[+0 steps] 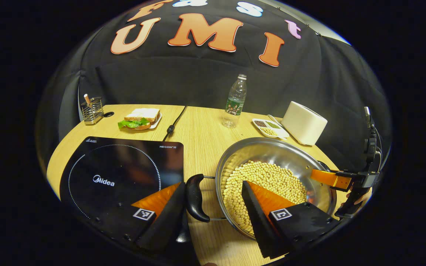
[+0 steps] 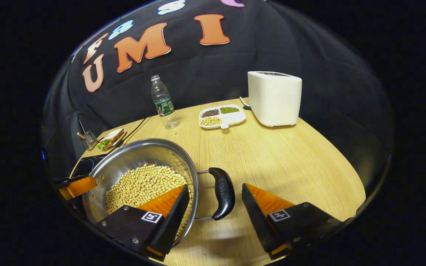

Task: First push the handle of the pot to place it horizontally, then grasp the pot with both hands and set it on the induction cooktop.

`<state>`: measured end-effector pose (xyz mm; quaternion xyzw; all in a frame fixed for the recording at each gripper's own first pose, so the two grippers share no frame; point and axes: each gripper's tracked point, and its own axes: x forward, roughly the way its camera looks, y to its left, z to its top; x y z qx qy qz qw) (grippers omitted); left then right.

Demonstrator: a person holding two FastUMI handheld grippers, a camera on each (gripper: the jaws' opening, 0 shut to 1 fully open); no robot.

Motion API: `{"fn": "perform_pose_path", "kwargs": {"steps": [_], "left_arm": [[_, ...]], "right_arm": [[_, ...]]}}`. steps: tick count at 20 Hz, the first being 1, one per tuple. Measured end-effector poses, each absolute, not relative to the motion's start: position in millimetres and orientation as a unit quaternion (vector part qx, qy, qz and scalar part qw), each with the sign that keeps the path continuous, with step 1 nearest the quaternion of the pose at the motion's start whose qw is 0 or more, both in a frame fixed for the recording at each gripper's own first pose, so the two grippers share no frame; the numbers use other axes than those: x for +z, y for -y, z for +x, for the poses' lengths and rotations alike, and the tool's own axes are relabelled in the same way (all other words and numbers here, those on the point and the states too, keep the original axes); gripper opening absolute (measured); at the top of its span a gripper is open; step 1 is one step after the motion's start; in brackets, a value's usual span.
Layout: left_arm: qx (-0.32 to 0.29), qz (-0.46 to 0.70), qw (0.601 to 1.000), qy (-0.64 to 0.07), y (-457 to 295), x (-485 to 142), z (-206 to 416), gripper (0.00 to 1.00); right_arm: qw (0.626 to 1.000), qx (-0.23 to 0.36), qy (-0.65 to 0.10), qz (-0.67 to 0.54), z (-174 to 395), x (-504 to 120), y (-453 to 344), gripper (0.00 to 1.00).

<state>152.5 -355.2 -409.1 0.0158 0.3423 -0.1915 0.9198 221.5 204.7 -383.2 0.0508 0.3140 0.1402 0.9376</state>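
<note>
- Induction cooktop (image 1: 120, 173): left on table (image 2: 290, 162), surface bare, just beside pot.
- Left gripper (image 1: 213, 205): jaws apart, straddling the pot's left handle (image 1: 195, 197), not clamped.
- Pot (image 1: 272, 155) of soybeans (image 1: 264, 181): on table, handles level.
- Right gripper (image 2: 213, 205): jaws apart around right handle (image 2: 222, 197), likely ready for two-handed lift.
- Bottle (image 2: 164, 103), compartment dish (image 2: 222, 116), toaster (image 2: 274, 98): behind, no obstruction.

My left gripper (image 1: 213, 192) stands open, its 2 fingers straddling the pot (image 1: 272, 177) handle (image 1: 195, 197) and rim. Soybeans (image 1: 264, 181) lie ahead to the right, the induction cooktop (image 1: 120, 173) to the left.
</note>
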Motion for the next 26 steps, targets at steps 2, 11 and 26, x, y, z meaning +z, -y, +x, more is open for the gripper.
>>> {"fn": "perform_pose_path", "kwargs": {"steps": [2, 11, 26], "left_arm": [[-0.190, 0.024, 0.920, -0.342, 356.1, -409.4, 153.3, 0.98], [-0.177, 0.070, 0.914, -0.358, 370.2, -437.5, 156.3, 0.94], [-0.180, 0.032, 0.907, -0.379, 360.3, -391.1, 138.9, 0.59]], "right_arm": [[0.935, 0.150, -0.313, 0.075, 221.0, -378.9, -209.9, 0.67], [0.935, 0.132, -0.320, 0.076, 217.2, -380.2, -180.8, 0.56], [0.935, 0.108, -0.316, 0.118, 184.9, -335.8, -181.2, 0.45]]}}
